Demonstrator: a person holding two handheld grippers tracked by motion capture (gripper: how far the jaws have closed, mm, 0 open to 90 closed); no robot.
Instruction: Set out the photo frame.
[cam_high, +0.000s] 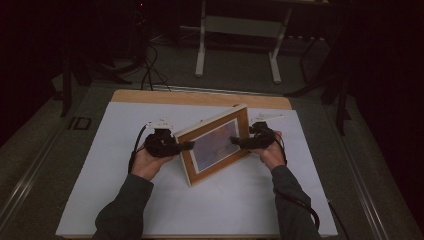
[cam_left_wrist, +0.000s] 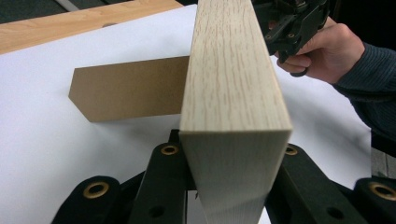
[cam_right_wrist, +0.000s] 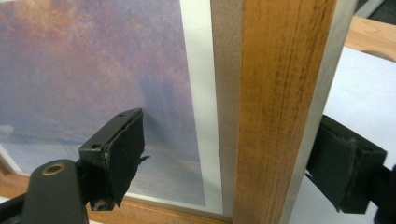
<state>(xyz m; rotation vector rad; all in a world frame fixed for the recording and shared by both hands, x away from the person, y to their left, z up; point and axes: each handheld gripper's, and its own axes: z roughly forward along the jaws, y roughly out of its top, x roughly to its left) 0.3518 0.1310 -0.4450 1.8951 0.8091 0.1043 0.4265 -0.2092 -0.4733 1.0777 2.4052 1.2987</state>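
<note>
Your left claw clamped the wooden picture frame by its edge, holding it upright on the white sheet with the cardboard stand splayed behind it. Your right claw straddled the opposite edge, jaws wide and pads clear of the wood and glass. You needed to keep the left grip firm, as the frame could have tipped once released.

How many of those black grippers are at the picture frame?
2: the left gripper clamps the picture frame's left edge; the right gripper straddles its right edge, jaws apart.
</note>
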